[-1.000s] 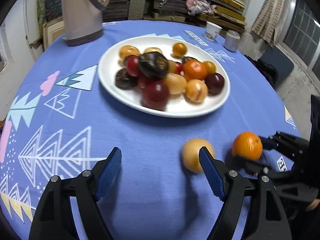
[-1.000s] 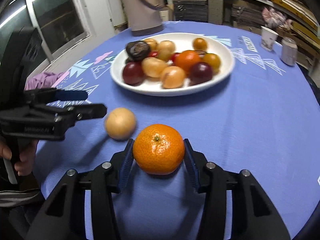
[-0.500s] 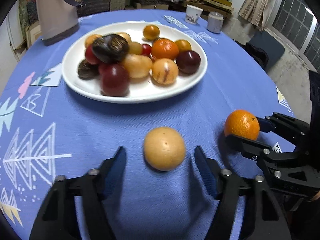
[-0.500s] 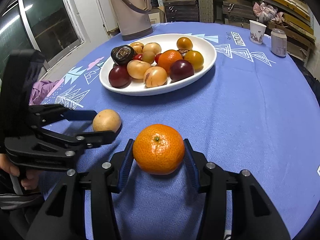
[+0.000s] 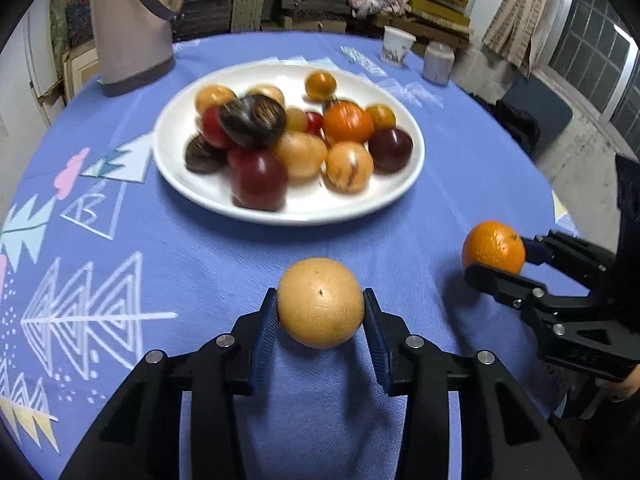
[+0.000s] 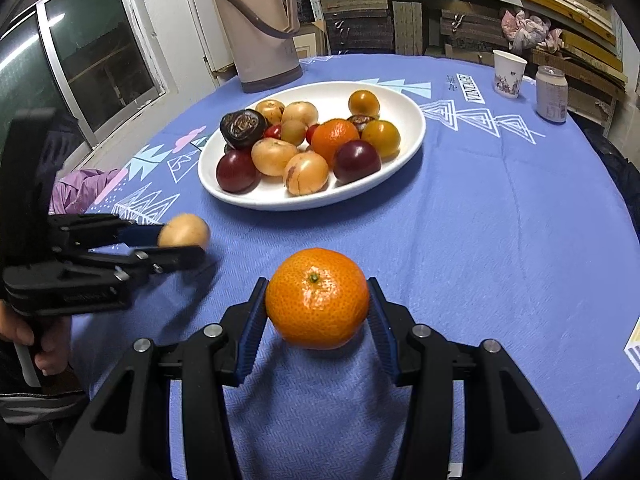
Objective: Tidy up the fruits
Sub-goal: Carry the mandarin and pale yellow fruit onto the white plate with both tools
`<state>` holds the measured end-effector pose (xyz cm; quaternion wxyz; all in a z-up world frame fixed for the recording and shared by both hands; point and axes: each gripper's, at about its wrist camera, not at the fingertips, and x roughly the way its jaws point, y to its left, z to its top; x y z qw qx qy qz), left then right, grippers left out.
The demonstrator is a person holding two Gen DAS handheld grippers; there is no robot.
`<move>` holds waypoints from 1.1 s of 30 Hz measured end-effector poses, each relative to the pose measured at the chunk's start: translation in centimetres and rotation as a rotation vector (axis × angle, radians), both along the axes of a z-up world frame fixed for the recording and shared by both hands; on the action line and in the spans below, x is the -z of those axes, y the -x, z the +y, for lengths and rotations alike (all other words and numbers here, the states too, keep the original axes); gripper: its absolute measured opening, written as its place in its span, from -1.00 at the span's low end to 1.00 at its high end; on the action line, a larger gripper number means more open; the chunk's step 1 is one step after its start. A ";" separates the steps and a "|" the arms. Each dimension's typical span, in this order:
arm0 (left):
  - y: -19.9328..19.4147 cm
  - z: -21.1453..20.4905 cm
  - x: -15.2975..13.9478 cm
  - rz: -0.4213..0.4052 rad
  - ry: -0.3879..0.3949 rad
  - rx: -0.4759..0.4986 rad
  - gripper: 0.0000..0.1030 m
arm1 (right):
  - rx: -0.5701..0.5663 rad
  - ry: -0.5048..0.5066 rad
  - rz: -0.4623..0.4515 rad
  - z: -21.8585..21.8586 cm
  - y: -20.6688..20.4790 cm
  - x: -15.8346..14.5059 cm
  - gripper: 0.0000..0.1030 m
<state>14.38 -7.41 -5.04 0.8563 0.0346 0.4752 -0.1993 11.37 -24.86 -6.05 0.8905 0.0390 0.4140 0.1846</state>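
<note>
- blue patterned tablecloth (image 6: 500, 240) carries a thermos (image 6: 260, 28) far left, then a white plate (image 6: 404, 112) heaped with fruit, then a paper cup (image 6: 508, 74) and jar (image 6: 551, 94).
- left gripper (image 5: 320, 312) has just been closing; its jaws now pinch the tan fruit (image 5: 320, 302) just before the plate.
- right gripper (image 6: 317, 304) is clamped on the orange (image 6: 317, 298).

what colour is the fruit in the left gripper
Pale tan-yellow fruit, seen best in the left wrist view.

Cloth-covered table (image 5: 460, 184) (plate (image 5: 404, 192), flask (image 5: 128, 32))
</note>
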 end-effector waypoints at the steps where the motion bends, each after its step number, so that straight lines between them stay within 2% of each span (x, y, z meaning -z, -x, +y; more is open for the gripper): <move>1: 0.0 0.3 -0.5 -0.011 0.004 -0.005 -0.19 | -0.001 0.000 -0.003 0.0 -0.1 -0.2 -0.08; 7: -0.4 1.2 -2.9 -0.060 0.024 -0.014 -0.19 | -0.007 0.007 -0.053 0.3 -1.1 -2.2 -0.08; 13: -2.8 0.3 -5.3 -0.122 0.019 -0.004 -0.19 | -0.028 0.003 -0.126 1.2 -3.6 -5.3 -0.09; 19: -6.0 -0.1 -6.4 -0.139 0.019 -0.021 -0.19 | -0.037 -0.005 -0.165 2.2 -7.2 -7.2 -0.09; 23: -8.1 -0.2 -6.1 -0.127 0.016 -0.039 -0.19 | -0.028 -0.015 -0.148 2.6 -10.1 -6.9 -0.09; 33: -11.1 -0.7 -5.0 -0.101 0.004 -0.054 -0.19 | 0.029 -0.050 -0.060 2.2 -15.0 -3.6 -0.08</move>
